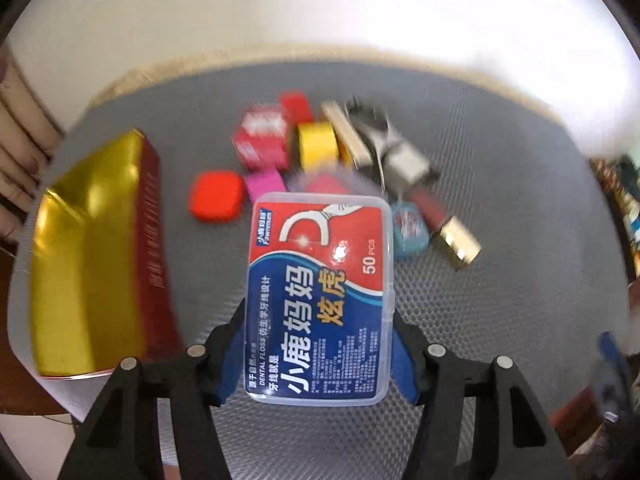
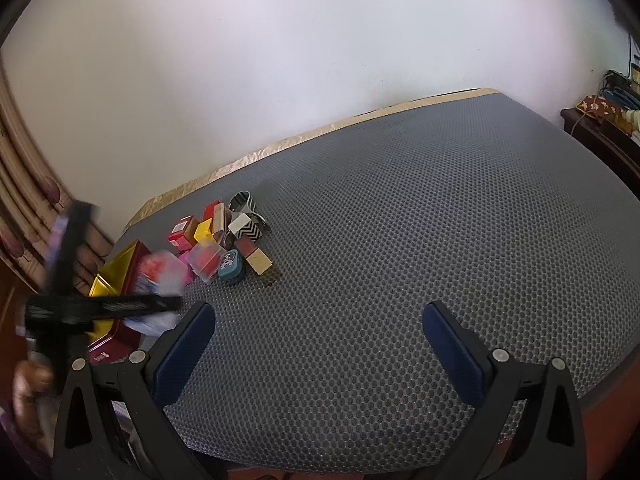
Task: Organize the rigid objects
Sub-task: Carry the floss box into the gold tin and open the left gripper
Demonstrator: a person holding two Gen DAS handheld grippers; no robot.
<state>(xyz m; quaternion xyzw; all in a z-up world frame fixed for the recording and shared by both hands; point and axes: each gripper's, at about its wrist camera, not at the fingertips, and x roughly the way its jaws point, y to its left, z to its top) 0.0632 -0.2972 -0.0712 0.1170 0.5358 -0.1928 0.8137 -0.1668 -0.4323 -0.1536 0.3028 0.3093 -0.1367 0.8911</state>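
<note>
Left gripper (image 1: 318, 356) is clamping the dental floss box (image 1: 320, 300) above the grey mat (image 1: 500, 300).
The box is sitting between both blue pads, its label reading "DENTAL FLOSS" and "50 PCS"; the right gripper (image 2: 318, 344) is gaping wide, holding nothing.

The floss box (image 1: 320, 300) was clear, glossy plastic over a shiny printed paper label. The tin (image 1: 88, 264) looked like metal, its gold inside mirror-bright and its red side smooth. The mat (image 2: 400, 240) was grey, matt and rough, dimpled all over in a honeycomb grain. The red case (image 1: 216, 196) seemed smooth matt plastic. The lipstick (image 1: 452, 236) had a polished gold metal cap. The pads (image 2: 452, 340) were dull blue and soft-looking, set on matt black plastic arms. The wall (image 2: 280, 60) was flat, matt white.
</note>
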